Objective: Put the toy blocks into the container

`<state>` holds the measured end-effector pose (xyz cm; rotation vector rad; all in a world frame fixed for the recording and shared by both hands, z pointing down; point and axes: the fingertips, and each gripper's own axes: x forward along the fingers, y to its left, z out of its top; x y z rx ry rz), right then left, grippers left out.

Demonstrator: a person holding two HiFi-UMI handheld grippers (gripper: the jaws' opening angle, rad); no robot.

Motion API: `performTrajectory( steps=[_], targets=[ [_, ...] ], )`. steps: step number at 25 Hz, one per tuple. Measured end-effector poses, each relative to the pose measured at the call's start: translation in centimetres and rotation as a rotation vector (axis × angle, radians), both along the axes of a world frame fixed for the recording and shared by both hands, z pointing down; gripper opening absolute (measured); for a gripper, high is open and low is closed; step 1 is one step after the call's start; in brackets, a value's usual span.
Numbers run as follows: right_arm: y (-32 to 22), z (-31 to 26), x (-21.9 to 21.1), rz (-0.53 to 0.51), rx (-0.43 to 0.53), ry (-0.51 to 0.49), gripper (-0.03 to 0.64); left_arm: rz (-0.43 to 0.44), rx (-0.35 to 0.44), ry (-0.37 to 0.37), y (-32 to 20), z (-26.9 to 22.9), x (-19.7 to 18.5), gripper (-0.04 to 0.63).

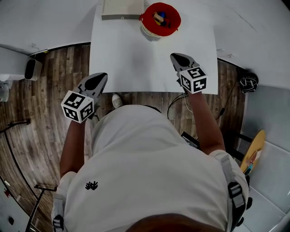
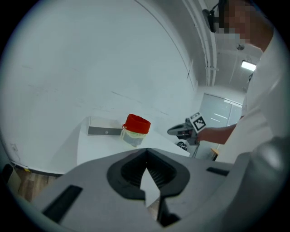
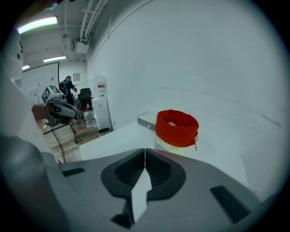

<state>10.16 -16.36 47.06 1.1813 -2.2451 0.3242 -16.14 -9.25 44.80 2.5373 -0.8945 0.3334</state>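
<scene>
Head view looks down over the person's white-shirted shoulders onto a white table [image 1: 136, 59], with the container [image 1: 160, 18], red-rimmed and pale below, at the top centre of the frame near the table's far edge. Toy blocks [image 1: 159, 17] lie inside it, a tan one and a blue one among them. A flat box [image 1: 121, 9] sits just left of the container. The left gripper [image 1: 103, 76] hangs at the left of the frame, at the table's near edge with its body over the wooden floor [image 1: 45, 72], well apart from the container. Left gripper view shows its jaws closed tip to tip with nothing between them, and the container [image 2: 135, 129] and flat box [image 2: 105, 129] lie far ahead at mid-frame. The right gripper [image 1: 174, 56] is over the table's near right part, pointing toward the container. Right gripper view shows its jaws pressed together and empty, with the container [image 3: 176, 129] ahead, right of centre.
</scene>
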Motion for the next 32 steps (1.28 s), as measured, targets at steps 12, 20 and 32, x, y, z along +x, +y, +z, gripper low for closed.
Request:
performTrajectory(
  steps=[12,20,32],
  targets=[
    [16.4,-0.5,-0.2,-0.093,-0.016,-0.180,0.006,0.052,0.080,-0.034,4.1,-2.5,10.5,0.006],
    [22.1,-0.8,2.1,-0.165,0.021,-0.216,0.006,0.138,0.051,-0.155,11.4,-0.7,16.7,0.006],
    [27.0,0.0,3.9,-0.191,0.033,-0.241,0.006,0.169,-0.008,-0.103,18.4,0.4,21.4,0.006]
  ],
)
